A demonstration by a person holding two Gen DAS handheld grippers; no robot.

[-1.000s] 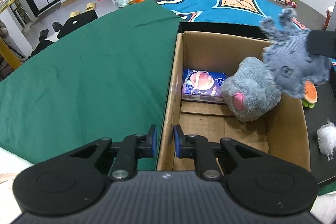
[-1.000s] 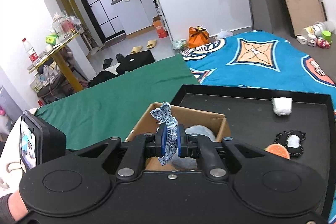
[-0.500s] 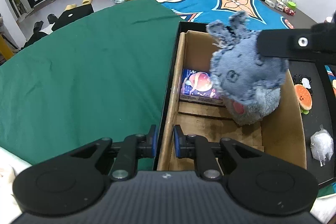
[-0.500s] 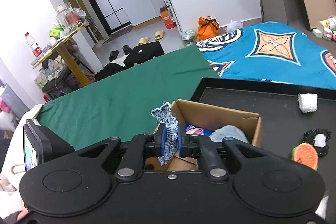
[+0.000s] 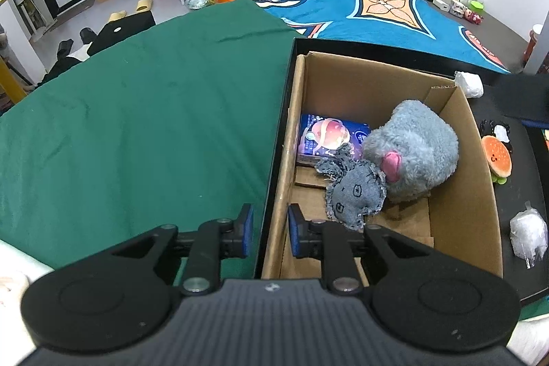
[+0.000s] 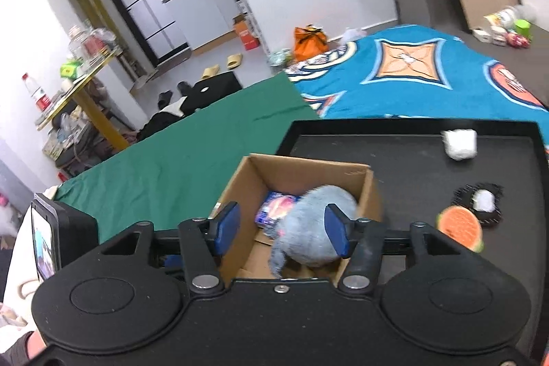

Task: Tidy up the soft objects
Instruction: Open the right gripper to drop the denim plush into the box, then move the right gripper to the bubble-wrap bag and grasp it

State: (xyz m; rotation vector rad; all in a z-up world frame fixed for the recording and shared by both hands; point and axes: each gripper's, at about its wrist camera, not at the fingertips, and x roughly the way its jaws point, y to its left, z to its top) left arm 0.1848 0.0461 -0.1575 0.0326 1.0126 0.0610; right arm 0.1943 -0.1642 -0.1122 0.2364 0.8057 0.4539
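A cardboard box [image 5: 473,194] stands on a black tray [image 6: 411,160]. Inside lie a denim mouse toy [image 5: 355,194], a fluffy grey plush [image 5: 415,153] and a blue packet [image 5: 329,138]. My left gripper [image 5: 268,234] straddles the box's left wall with a narrow gap between its pads. My right gripper [image 6: 281,230] is open and empty above the box [image 6: 240,194], with the grey plush [image 6: 319,225] below it.
On the tray right of the box lie a burger-shaped plush [image 5: 497,158], a black and white plush [image 6: 480,201] and two white wrapped bundles [image 5: 528,235] [image 6: 459,143]. A green cloth [image 5: 137,126] and a blue patterned cloth [image 5: 377,9] cover the surface around.
My right gripper carried the denim mouse over the box, opened and let it go. The mouse now lies inside the box beside the grey plush. The left gripper stayed put.
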